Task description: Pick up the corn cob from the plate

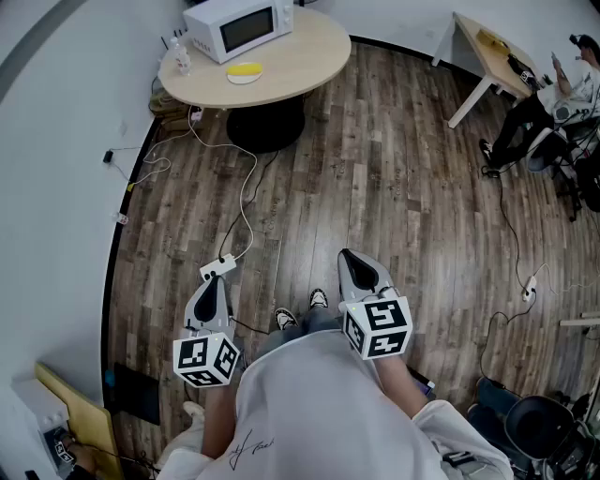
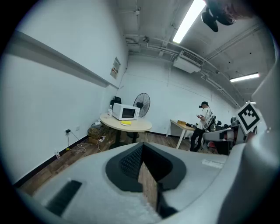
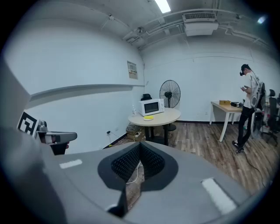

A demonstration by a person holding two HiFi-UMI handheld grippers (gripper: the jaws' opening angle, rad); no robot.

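Right now you stand on the wooden floor (image 1: 403, 187), well apart from the round table (image 1: 309, 56). The corn cob (image 1: 245, 67) lies on the white plate (image 1: 246, 81) on that table, near the edge that faces you. A white microwave (image 1: 239, 28) sits just behind the plate. A small bottle (image 1: 181, 59) stands beside the microwave, to its left in the head view.

You hold your left hand-held gripper (image 1: 210, 284) low in front of you. Its two jaws are pressed together, and nothing is between them. Your right hand-held gripper (image 1: 356, 267) is near it, at about the same height. Its jaws are pressed together too, with nothing in them. Both point toward the table.

A white cable (image 1: 246, 187) runs across the floor from under the table to a power strip (image 1: 217, 268). The power strip lies just by the tip of your left hand-held gripper. Another person (image 1: 553, 94) is far off at the right, next to a wooden desk (image 1: 487, 52). A fan (image 3: 169, 93) stands behind the round table.
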